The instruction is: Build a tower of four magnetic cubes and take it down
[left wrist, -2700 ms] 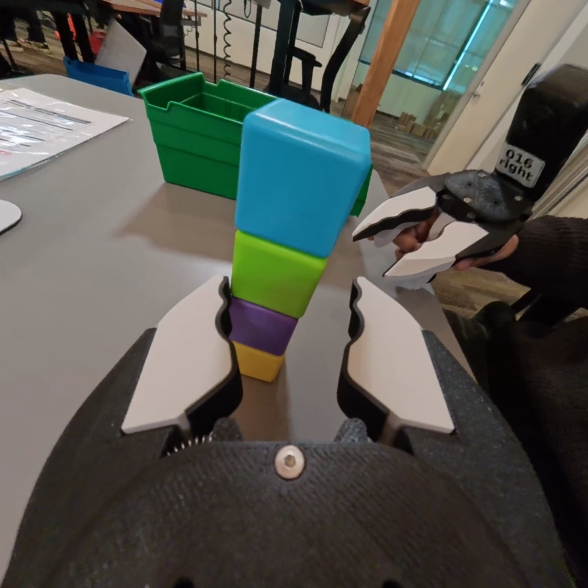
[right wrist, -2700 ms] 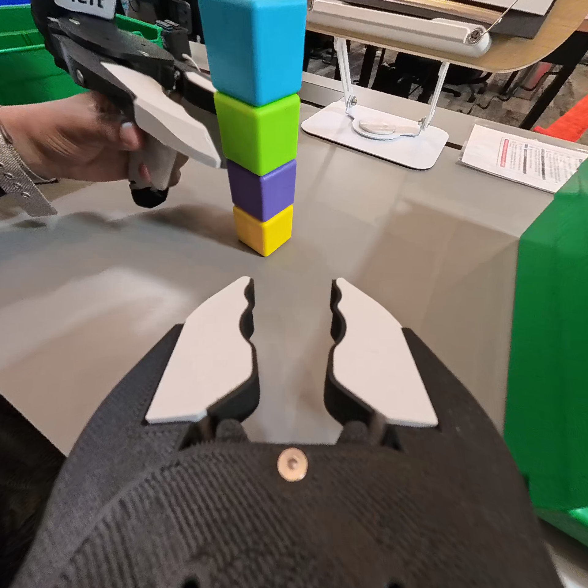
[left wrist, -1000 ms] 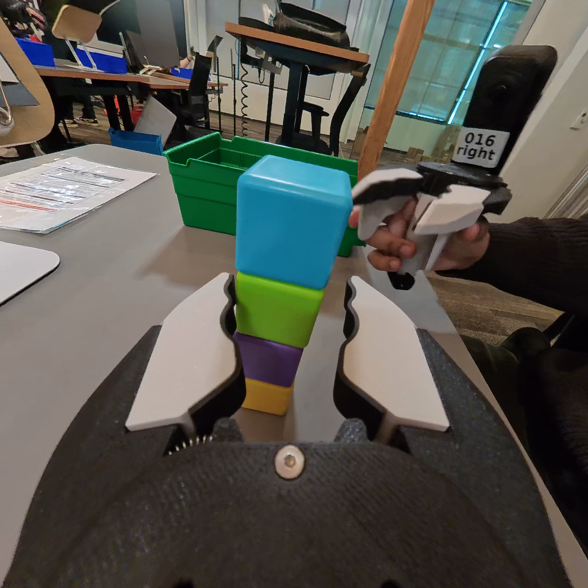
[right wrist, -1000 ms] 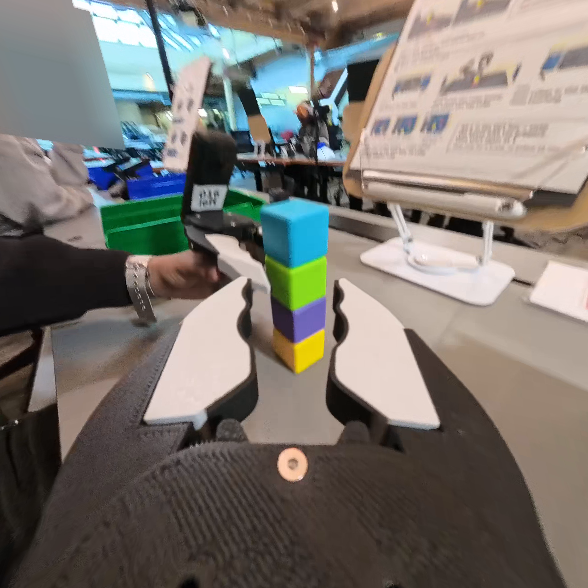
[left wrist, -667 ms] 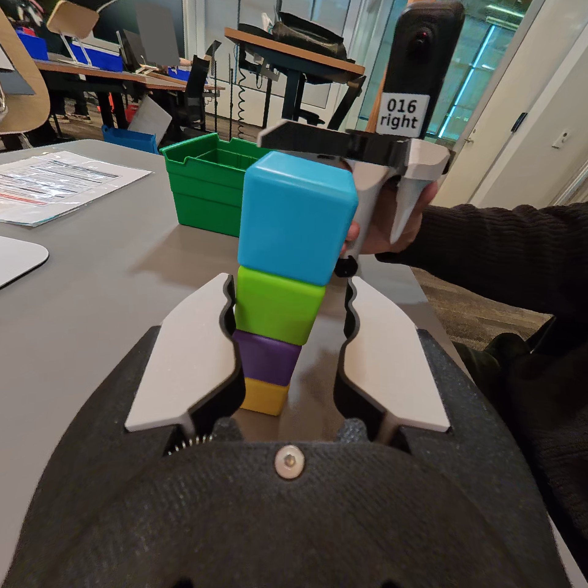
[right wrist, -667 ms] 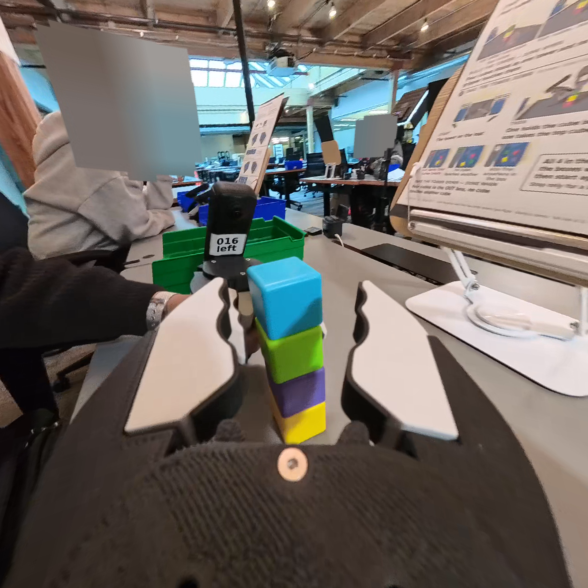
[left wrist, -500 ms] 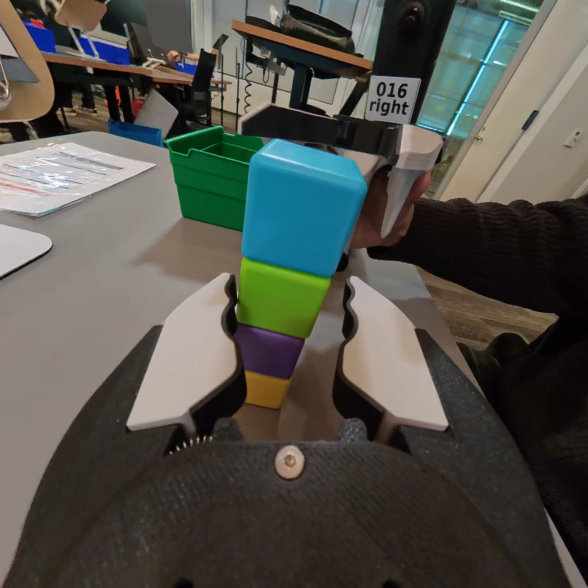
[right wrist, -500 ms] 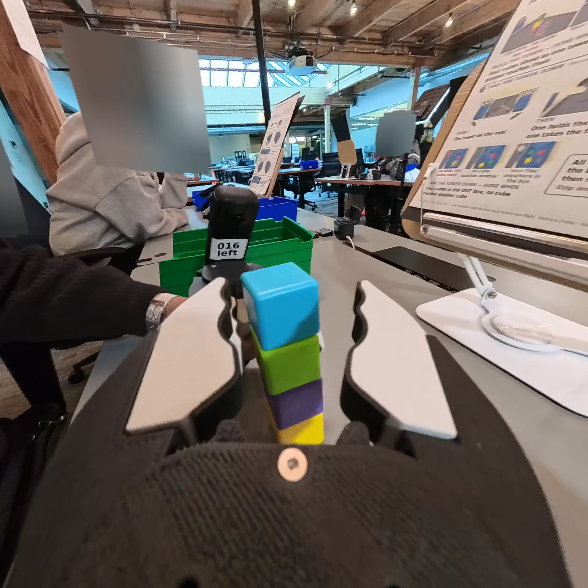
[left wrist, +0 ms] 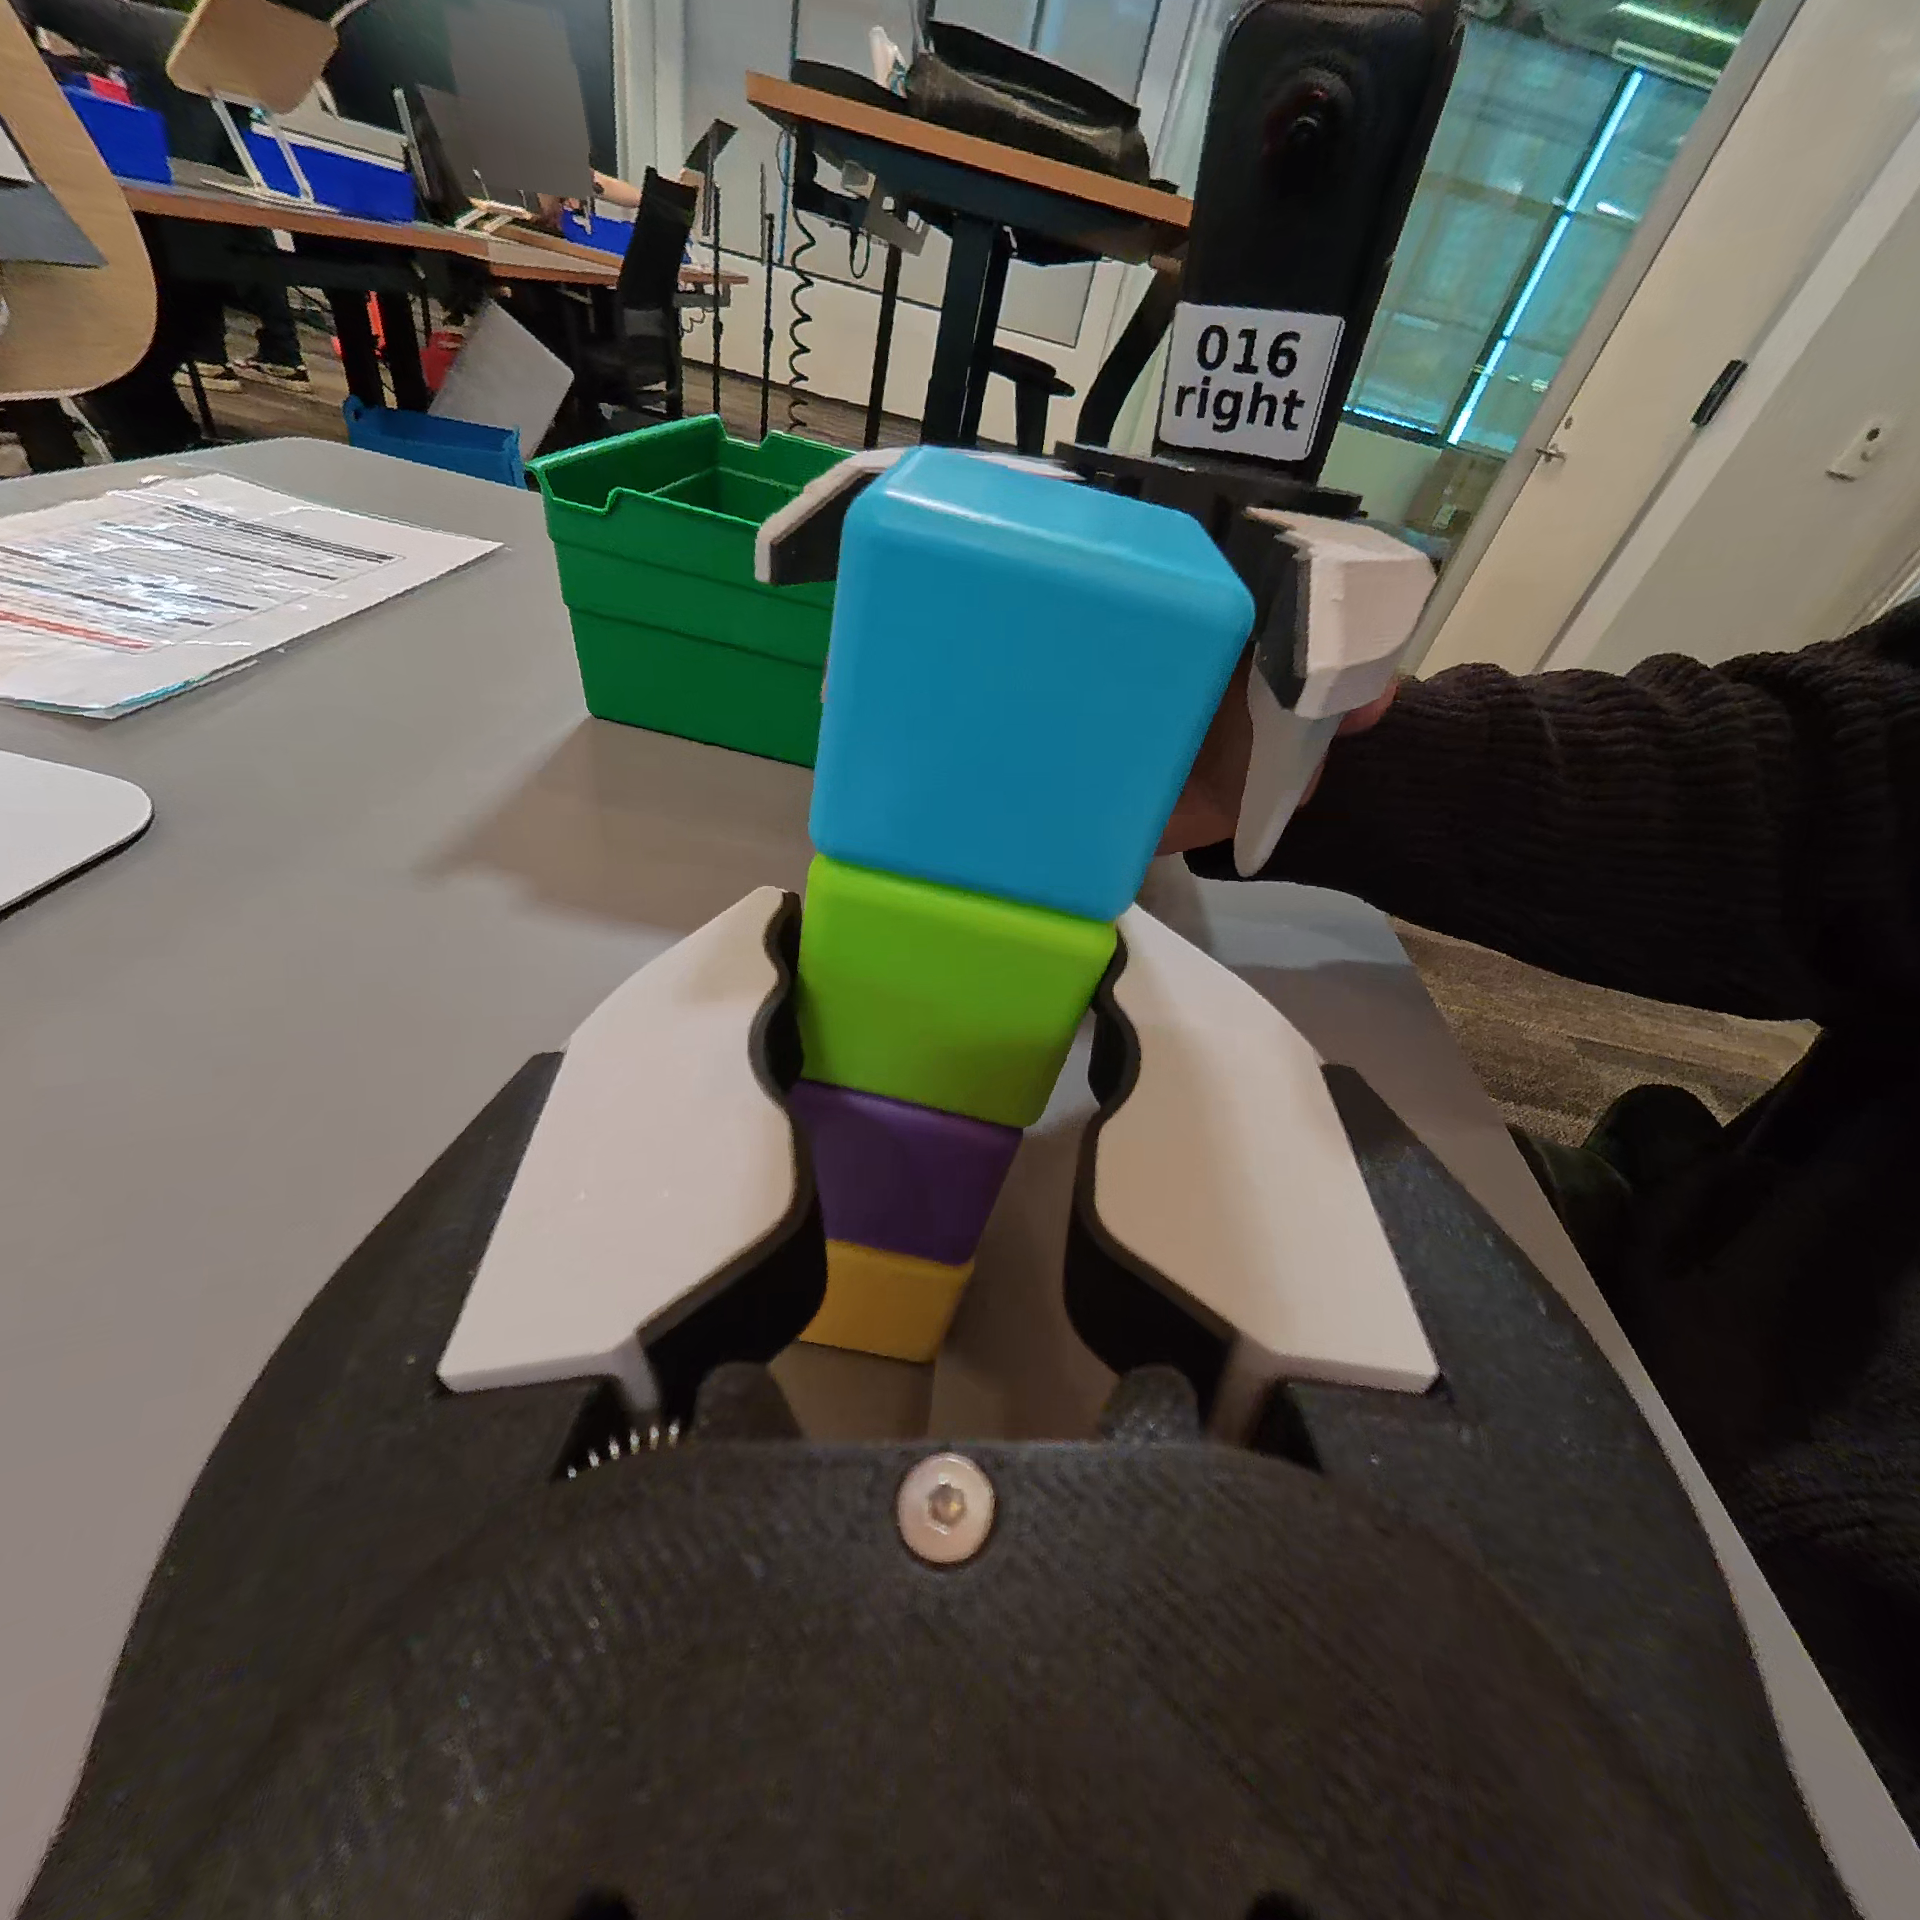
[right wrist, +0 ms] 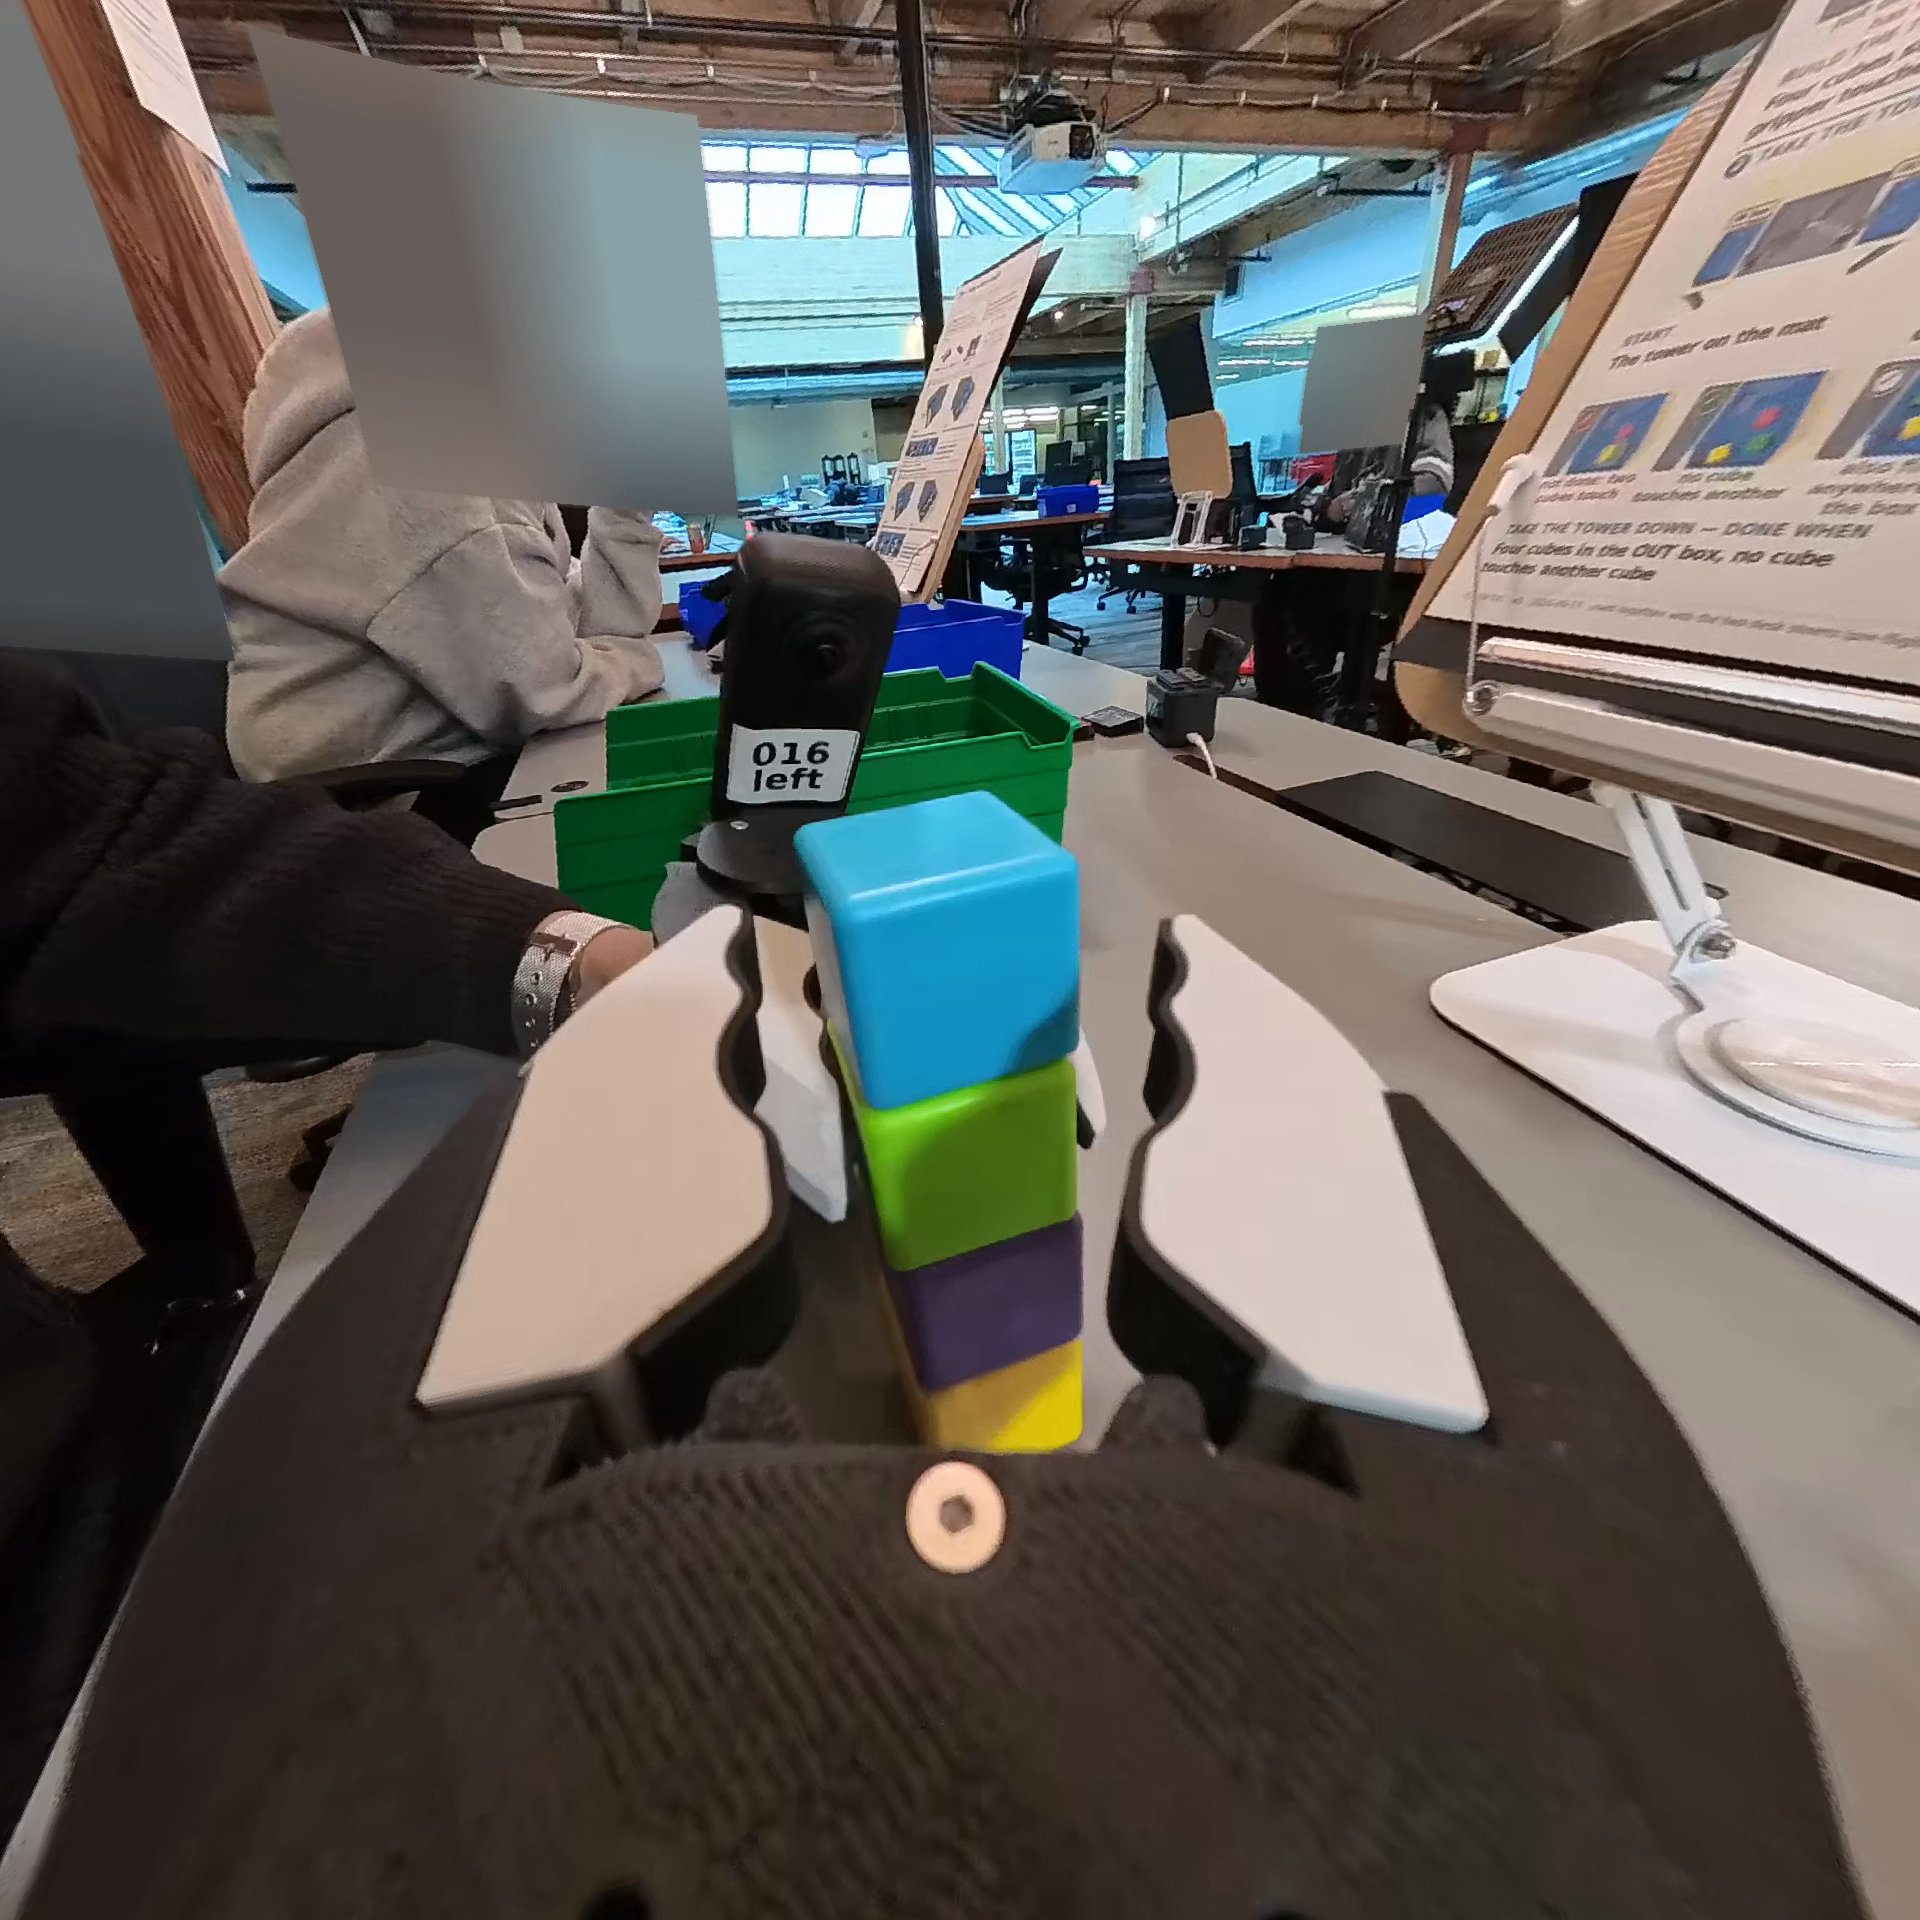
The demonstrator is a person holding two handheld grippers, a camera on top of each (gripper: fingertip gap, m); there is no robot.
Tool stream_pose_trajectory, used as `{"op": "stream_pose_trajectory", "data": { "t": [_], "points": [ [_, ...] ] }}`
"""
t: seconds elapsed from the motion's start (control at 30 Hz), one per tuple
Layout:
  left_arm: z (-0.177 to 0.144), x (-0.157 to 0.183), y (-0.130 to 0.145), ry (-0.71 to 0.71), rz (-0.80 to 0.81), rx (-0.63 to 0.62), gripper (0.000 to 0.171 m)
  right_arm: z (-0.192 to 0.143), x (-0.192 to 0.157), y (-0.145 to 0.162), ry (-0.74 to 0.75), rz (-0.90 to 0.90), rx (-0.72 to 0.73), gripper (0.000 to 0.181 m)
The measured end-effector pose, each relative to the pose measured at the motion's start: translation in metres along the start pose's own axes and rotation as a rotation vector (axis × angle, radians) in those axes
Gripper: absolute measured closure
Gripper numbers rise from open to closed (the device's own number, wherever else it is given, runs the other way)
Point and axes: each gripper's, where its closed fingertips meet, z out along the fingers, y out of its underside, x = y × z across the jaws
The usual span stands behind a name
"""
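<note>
Now, in the left wrist view, the left gripper (left wrist: 940, 977) has closed from its wider spread of half a second ago: both fingers press the sides of the green cube (left wrist: 940, 987), clamping it. That cube sits second from the top in a tower, under the blue cube (left wrist: 1023, 686) and over the purple cube (left wrist: 904, 1179) and yellow cube (left wrist: 883, 1314). The right gripper (left wrist: 1049, 520) has come level with the blue cube. The grey table (left wrist: 312, 987) carries a green bin (left wrist: 675, 603) and a printed sheet (left wrist: 177, 582).

From the right wrist view, the right gripper (right wrist: 951, 987) straddles the blue cube (right wrist: 951, 951), fingers apart, not touching. A stand (right wrist: 1662, 997) with an instruction board rises at right; desks fill the open office behind.
</note>
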Motion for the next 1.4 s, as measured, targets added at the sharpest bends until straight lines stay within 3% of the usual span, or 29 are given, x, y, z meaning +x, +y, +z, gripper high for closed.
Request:
{"op": "stream_pose_trajectory", "data": {
  "t": [0.37,0.43,0.5,0.63,0.83,1.03,1.27,1.4],
  "points": [
    [0.002,0.019,0.005,0.087,0.036,-0.036,0.12,0.008,-0.017,0.008,-0.052,-0.027,-0.042,0.105],
    [0.003,0.02,0.005,0.094,0.039,-0.04,0.119,0.008,-0.019,0.006,-0.057,-0.032,-0.035,0.11],
    [0.003,0.022,0.006,0.099,0.042,-0.043,0.119,0.007,-0.021,0.005,-0.066,-0.042,-0.025,0.128],
    [0.003,0.022,0.006,0.096,0.046,-0.045,0.12,0.006,-0.022,0.005,-0.083,-0.052,-0.028,0.13],
    [0.003,0.021,0.006,0.091,0.043,-0.046,0.12,0.006,-0.02,0.004,-0.055,-0.071,-0.024,0.13],
    [0.001,0.017,0.005,0.071,0.038,-0.04,0.121,0.008,-0.017,0.001,0.025,-0.199,-0.059,0.13],
    [0.003,0.022,0.007,0.068,0.073,-0.06,0.121,-0.012,0.002,-0.047,0.14,-0.152,0.085,0.13],
    [0.003,0.021,0.007,0.065,0.064,-0.052,0.121,-0.042,0.029,-0.082,0.298,-0.191,0.063,0.13]
  ]
}}
